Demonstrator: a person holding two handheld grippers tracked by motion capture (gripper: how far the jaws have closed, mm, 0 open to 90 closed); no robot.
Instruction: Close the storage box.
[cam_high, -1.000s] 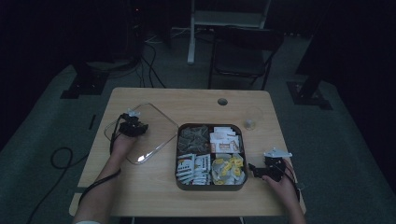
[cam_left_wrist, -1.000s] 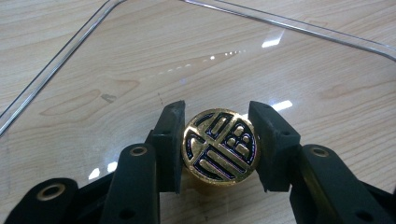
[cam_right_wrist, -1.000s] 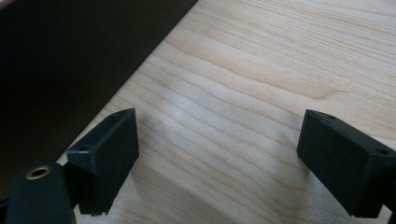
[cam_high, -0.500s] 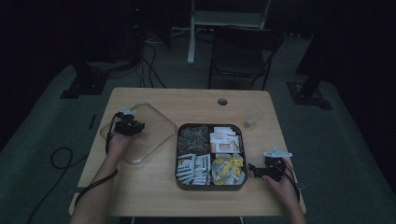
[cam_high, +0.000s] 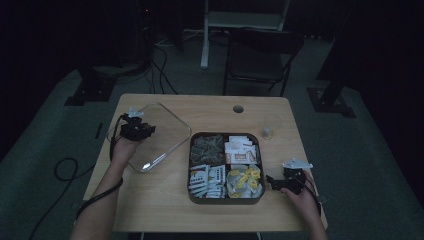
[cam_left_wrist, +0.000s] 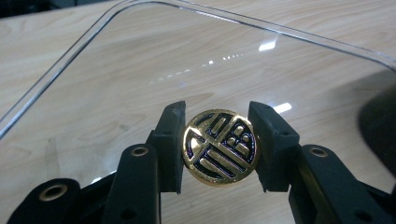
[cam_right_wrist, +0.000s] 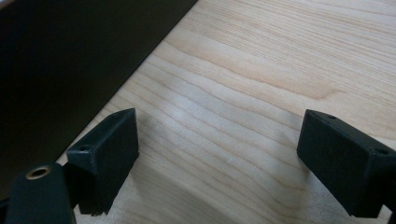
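Jaws of the left gripper (cam_left_wrist: 218, 147) are closed on a round gold knob (cam_left_wrist: 219, 148) with a dark raised pattern, one jaw pressing each side of its rim. The knob sits at the middle of a clear lid (cam_left_wrist: 116, 84), and the wooden table (cam_left_wrist: 37, 37) shows through the plastic all around it. From this gripper's view I cannot tell whether the lid is flat on the wood or raised. A dark blurred shape cuts in at the right edge, and I cannot make out what it is.

From the high view, the left gripper (cam_high: 141, 131) is over the clear lid (cam_high: 165, 137) on the left part of the table (cam_high: 150, 210), with the lid's right edge just beside a dark tray (cam_high: 225, 199) divided into four compartments. The compartments hold packets, some white, some yellow, some greyish; the dim light hides their print. A small clear cup (cam_high: 270, 126) stands near the tray's far right corner.

The right gripper (cam_high: 278, 182) lies low just beside the tray's right wall, held by the right hand (cam_high: 300, 197). In its own view, the right gripper (cam_right_wrist: 219, 154) has its jaws spread wide with bare wood between them, and the tray's dark wall (cam_right_wrist: 70, 60) rises along the left, cut off by the frame.
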